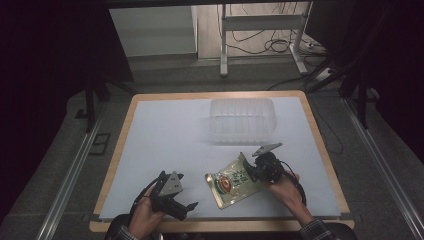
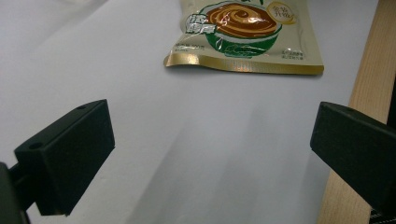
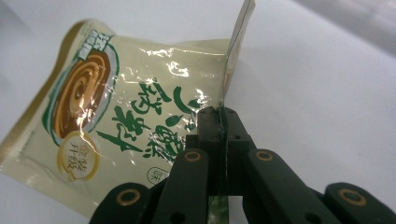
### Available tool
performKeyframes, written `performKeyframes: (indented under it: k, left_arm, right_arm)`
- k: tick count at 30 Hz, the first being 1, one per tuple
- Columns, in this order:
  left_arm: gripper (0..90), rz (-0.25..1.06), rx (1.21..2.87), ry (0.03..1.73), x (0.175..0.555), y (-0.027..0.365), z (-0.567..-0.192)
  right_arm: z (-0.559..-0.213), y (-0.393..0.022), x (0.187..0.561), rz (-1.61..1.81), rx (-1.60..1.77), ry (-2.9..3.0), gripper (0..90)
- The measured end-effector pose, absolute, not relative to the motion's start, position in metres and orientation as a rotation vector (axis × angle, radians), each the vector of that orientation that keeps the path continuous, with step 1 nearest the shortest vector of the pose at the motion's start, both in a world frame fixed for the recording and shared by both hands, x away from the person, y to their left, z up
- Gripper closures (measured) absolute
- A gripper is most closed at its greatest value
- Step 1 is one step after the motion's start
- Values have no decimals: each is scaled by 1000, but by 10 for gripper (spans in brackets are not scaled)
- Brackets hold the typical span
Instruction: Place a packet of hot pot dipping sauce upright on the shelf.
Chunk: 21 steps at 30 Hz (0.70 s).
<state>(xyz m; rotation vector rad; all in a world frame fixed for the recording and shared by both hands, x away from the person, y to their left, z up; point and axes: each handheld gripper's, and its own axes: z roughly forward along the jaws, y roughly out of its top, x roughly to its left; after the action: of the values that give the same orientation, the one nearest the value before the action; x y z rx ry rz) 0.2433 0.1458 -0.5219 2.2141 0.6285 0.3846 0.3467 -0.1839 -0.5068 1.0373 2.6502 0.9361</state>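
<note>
Wood-edged desk (image 1: 118, 150) w/ white sheet on top, in a dim room; grey floor, cables and a white frame (image 1: 260, 30) at the far side. Clear plastic tub (image 1: 243, 120) sits far-centre. Snack pouch (image 1: 231, 183) lies near-right of centre, long axis diagonal, near-left to far-right. Right claw (image 1: 248, 170) clamped on pouch's far-right edge, that edge lifted. Left claw (image 1: 189, 207) near-left, jaws wide apart, holding nothing.
</note>
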Motion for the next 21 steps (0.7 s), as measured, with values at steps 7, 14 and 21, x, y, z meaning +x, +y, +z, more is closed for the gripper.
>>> performKeyframes:
  k: [7,14,21]
  left_arm:
    - [0,390,2215,633,243,146,-522]
    - [0,396,2220,627,243,146,-522]
    - [0,403,2217,630,243,146,-521]
  right_arm:
    - [-492,-186,344,1004,1065,2624,886]
    - [-475,-185,346,1076,1129,2639,886]
    - [-451,-182,346,1167,1154,2660,888]
